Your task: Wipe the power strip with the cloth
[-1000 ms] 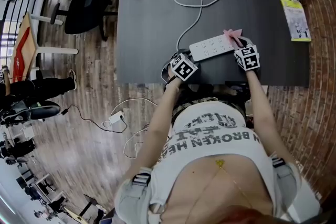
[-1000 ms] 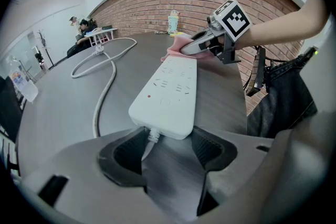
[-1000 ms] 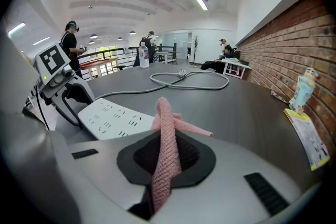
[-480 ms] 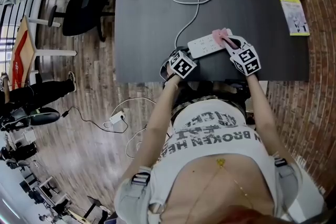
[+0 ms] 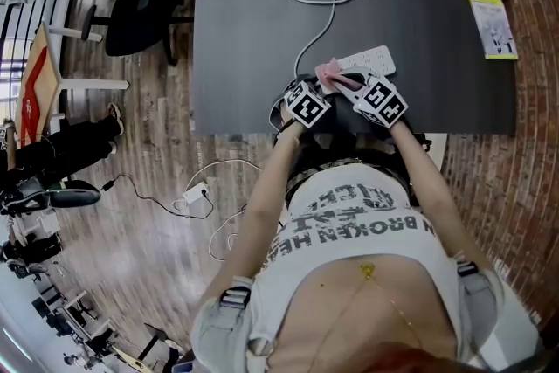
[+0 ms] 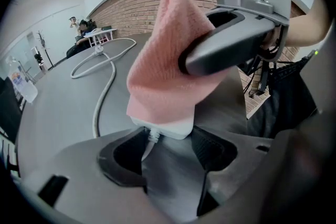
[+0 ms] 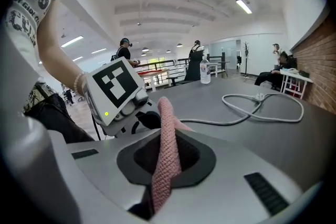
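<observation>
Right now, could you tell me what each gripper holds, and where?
Right gripper pinches the pink cloth by a fold; left gripper clamps the power strip at its cable end.

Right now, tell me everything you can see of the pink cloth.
The cloth is pink and soft-looking, with a fine waffle-like weave. The right gripper pinches it between its fingers, so one part stands up in a folded peak while the rest drapes down. It lies over the end of the white power strip where the cord leaves, right in front of the left gripper, whose fingers grip that end. No stain or tear shows.
</observation>
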